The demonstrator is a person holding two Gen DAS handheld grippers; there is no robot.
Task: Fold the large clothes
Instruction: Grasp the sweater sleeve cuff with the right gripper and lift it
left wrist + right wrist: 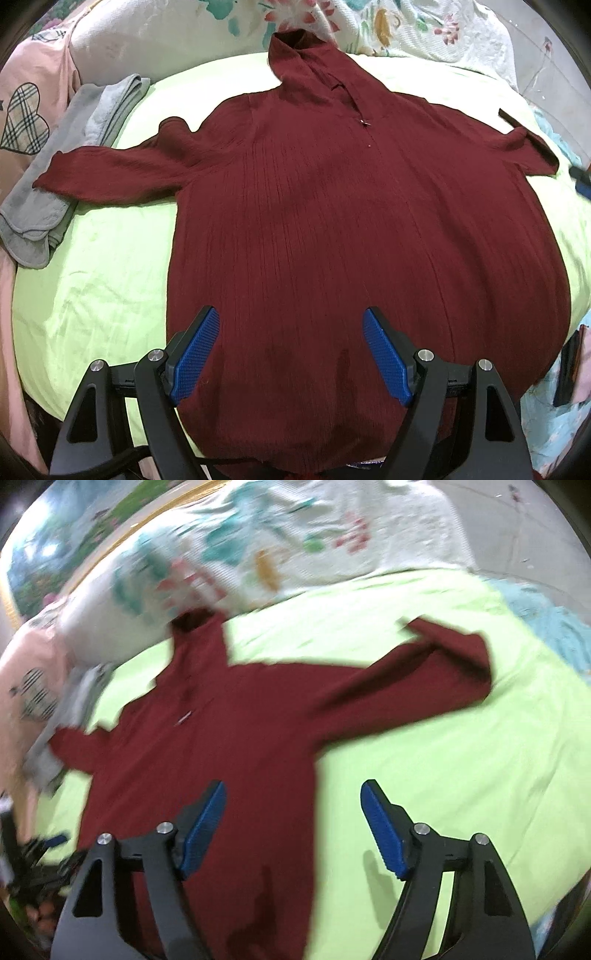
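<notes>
spread wide and holding nothing, the blue ribbed fingers of the left gripper stand at the lower middle of the left wrist view, over the hem end of the dark red ribbed knit sweater. the right gripper has its jaws just as far apart in the lower part of the right wrist view, one finger over the sweater's side and the other over bare sheet, gripping nothing.

the sweater lies flat and spread on the lime green bed sheet, filling the centre of the left wrist view, collar toward the top of the frame. its hem runs under the gripper frame at the bottom edge and cannot be seen in full. one sleeve reaches to the left, its cuff resting on a folded grey towel at the left of the frame. the other sleeve is bent back on itself at the right edge, and its end is hard to follow there; the right wrist view shows that bend more fully at upper right, though that view is smeared with blur.

beyond the collar a white floral quilt lies bunched along the top of the frame. a pink fabric with a plaid heart sits at the far left, cut by the lens rim.
</notes>
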